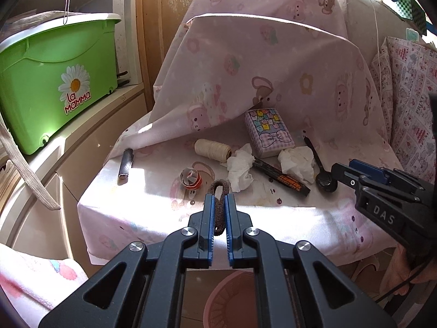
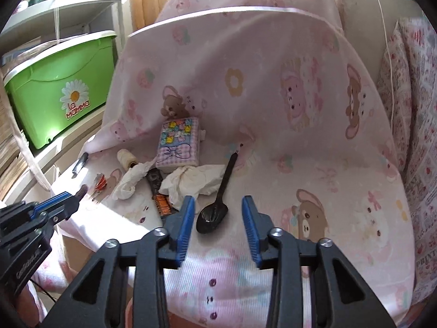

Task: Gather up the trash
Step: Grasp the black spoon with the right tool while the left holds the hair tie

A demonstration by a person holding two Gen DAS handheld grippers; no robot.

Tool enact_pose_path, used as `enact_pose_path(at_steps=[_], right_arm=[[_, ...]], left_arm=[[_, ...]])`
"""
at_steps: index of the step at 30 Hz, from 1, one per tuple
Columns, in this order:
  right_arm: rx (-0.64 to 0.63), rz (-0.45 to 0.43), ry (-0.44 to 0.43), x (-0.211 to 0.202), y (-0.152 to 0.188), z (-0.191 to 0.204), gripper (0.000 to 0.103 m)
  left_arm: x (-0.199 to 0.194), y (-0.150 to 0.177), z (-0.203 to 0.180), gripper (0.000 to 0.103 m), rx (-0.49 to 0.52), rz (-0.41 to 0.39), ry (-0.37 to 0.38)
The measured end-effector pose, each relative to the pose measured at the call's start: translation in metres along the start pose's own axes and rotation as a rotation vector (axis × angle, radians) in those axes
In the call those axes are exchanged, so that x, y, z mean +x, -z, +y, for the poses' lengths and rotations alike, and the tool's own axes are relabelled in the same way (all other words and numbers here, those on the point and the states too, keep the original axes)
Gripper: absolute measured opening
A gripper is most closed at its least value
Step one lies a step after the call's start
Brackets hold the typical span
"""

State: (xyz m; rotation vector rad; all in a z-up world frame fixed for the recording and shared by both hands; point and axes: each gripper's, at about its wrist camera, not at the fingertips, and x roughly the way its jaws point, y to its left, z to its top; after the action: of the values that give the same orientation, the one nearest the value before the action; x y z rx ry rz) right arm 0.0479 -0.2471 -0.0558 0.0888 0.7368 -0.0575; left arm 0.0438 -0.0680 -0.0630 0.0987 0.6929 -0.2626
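Left wrist view shows your left claw [image 1: 218, 213] clamped on a brown fuzzy loop [image 1: 217, 191], right claw [image 2: 218, 218] half-open and empty over the black plastic spoon [image 2: 211, 216], while crumpled white tissues [image 1: 240, 169] remain on the cloth-covered desk [image 1: 153, 213].

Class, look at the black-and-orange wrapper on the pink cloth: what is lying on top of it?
Two crumpled tissues overlap the wrapper: one covers its far end, the other lies over its right edge. Only the middle and the orange-printed near end show; what the tissues cover cannot be seen.
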Motion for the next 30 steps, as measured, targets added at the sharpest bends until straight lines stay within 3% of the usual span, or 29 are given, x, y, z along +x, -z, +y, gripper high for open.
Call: enact_pose_path(at_steps=[2,5,14,18,30], right_arm=[[0.052,0.029,-0.012,0.010,-0.001,-0.009,0.032],[0.105,0.085,-0.059,0.025,-0.001,-0.016,0.015],[0.092,0.116,-0.077,0.033,0.004,-0.015,0.014],[0.044,0.103,-0.030,0.031,0.005,-0.006,0.004],[0.122,0.172,-0.033,0.008,0.015,-0.026,0.003]], left_arm=[[-0.001,0.000,-0.001,0.007,0.006,-0.004,0.002],[-0.002,0.000,-0.003,0.007,0.017,-0.009,-0.002],[-0.001,0.000,0.000,0.007,0.009,0.003,0.006],[-0.002,0.001,0.000,0.007,0.011,0.001,0.003],[-0.009,0.001,0.001,0.007,0.023,-0.014,-0.014]])
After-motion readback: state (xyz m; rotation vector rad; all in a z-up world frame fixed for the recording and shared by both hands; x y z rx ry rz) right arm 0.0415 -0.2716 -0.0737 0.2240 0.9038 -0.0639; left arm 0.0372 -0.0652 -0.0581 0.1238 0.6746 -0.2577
